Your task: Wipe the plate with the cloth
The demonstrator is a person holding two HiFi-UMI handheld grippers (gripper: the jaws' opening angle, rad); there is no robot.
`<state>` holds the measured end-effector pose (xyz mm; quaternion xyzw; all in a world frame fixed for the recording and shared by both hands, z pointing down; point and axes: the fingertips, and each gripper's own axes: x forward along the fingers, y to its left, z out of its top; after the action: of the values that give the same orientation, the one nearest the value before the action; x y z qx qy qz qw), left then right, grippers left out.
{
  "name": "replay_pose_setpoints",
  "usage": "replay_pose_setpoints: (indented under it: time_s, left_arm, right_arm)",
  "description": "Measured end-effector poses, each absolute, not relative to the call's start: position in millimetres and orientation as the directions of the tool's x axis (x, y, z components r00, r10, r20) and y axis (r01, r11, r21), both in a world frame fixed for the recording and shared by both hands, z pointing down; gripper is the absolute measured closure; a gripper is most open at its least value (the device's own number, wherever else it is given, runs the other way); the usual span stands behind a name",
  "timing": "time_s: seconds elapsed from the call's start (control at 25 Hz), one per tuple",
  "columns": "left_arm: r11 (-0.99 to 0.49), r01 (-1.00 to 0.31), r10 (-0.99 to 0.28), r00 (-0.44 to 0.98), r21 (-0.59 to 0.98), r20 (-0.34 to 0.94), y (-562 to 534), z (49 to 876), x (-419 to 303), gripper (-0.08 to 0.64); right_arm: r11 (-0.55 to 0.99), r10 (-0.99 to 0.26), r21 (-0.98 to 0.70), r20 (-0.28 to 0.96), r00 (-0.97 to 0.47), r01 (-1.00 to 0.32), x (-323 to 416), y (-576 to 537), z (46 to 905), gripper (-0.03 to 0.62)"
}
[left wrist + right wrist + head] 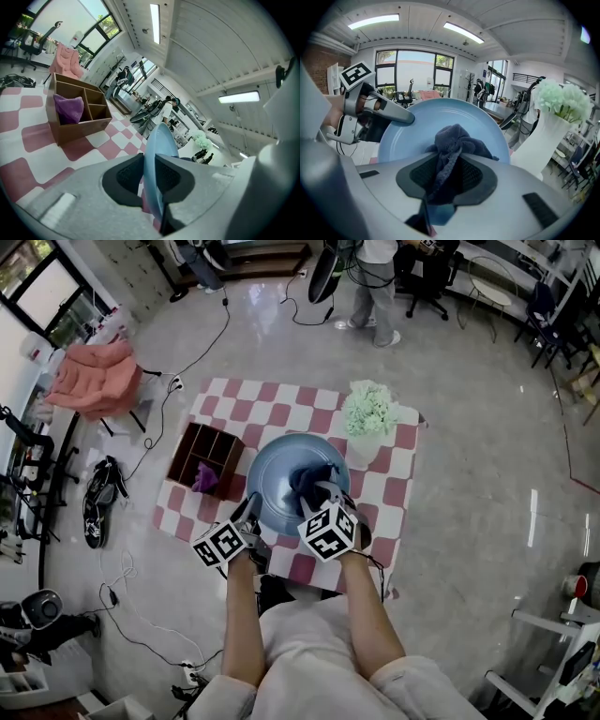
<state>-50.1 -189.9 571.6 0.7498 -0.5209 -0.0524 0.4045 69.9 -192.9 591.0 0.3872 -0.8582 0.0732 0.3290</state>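
While clamping the round pale-blue glazed plate [277,465] at frame centre by its near rim in the left gripper [150,174], treat as rigid, slick, breakable; rub with the soft, limp dark-blue cloth [457,140] pinched in the right gripper [449,177].

Plate [277,479]: plain light blue.
Cloth [309,482]: dark blue-grey.
Tablecloth [300,404]: pink and white checks.
Box [187,448]: brown, with a purple rag [204,477] inside.
Flowers [368,409]: pale green.
Vase [534,145]: white.
Armchair [94,379]: salmon pink.
Left gripper [150,173], right gripper [450,176]: grey, black pads, black-and-white square markers.
Floor [469,427]: glossy grey.
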Motion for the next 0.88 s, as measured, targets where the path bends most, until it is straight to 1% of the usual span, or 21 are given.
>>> replay_pose_setpoints:
  time_s: [0.36,0.6,0.88]
  left_arm:
    - [-0.165,-0.756,-0.790,0.486,0.633,0.374,-193.4,575.6,-31.4,0.520]
    - [-0.214,-0.747,-0.751,0.538,0.630,0.382,-188.1,576.8,-15.3,0.518]
    - [-0.283,-0.766,-0.705,0.574,0.577,0.416,-179.7,572.7,-8.2,0.518]
  right_arm:
    - [0.731,-0.597,0.134,0.599,-0.533,-0.669,47.8,-188.1,580.7,0.480]
    - [0.723,-0.616,0.128,0.565,-0.549,-0.679,39.3,-194.5,571.4,0.480]
    - [0.710,-0.645,0.131,0.515,-0.564,-0.692,26.1,-202.8,557.4,0.480]
